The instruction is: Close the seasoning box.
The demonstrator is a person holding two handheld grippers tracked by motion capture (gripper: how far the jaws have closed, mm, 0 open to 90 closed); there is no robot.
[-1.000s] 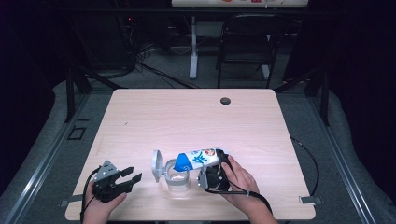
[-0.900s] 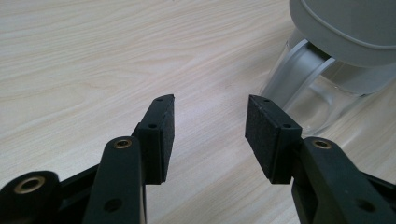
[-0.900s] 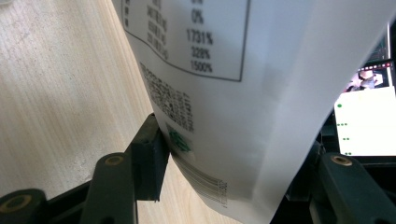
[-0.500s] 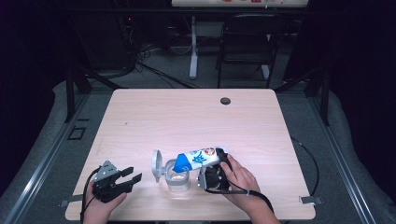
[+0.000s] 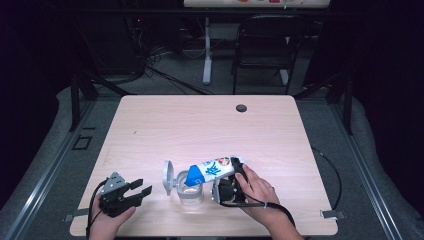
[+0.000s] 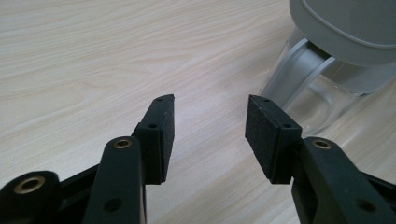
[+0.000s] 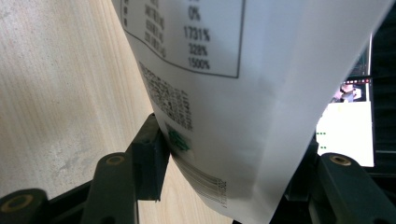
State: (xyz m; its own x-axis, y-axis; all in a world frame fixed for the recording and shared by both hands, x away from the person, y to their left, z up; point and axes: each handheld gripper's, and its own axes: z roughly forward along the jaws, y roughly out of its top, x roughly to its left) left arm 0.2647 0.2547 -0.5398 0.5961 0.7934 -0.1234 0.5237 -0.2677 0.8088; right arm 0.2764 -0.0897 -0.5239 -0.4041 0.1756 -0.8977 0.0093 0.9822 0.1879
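At the near edge of the table (image 5: pixel 150 125), the person's left hand (image 5: pixel 102 220) rests low by the corner, holding the left gripper (image 5: pixel 139 192) roughly level, its tips aimed toward the container. Its jaws stand spread with nothing between them; in the left gripper view the two black pads (image 6: pixel 161 135) frame bare wood, and the clear container (image 6: pixel 322 88) sits just beyond the right pad, apart from it.

To the right, the right hand (image 5: pixel 255 187) wraps the right gripper (image 5: pixel 235 172) from behind, wrist bent inward. Its jaws pinch the base end of a white carton (image 5: pixel 212 170) with blue print, which lies tilted, its blue end lowered over the mouth of the clear container (image 5: pixel 191 192). In the right gripper view the carton (image 7: pixel 243 93) sits squeezed between the pads, its printed panel and barcode facing the camera.

The container's grey lid (image 5: pixel 168 177) stands flipped open at its left side, near the middle of the table's front half.

Hard to make out: whether anything flows from the carton, and what the container holds. The hand covers much of the right gripper from above. The carton cuts off the far jaw's pad in the right gripper view
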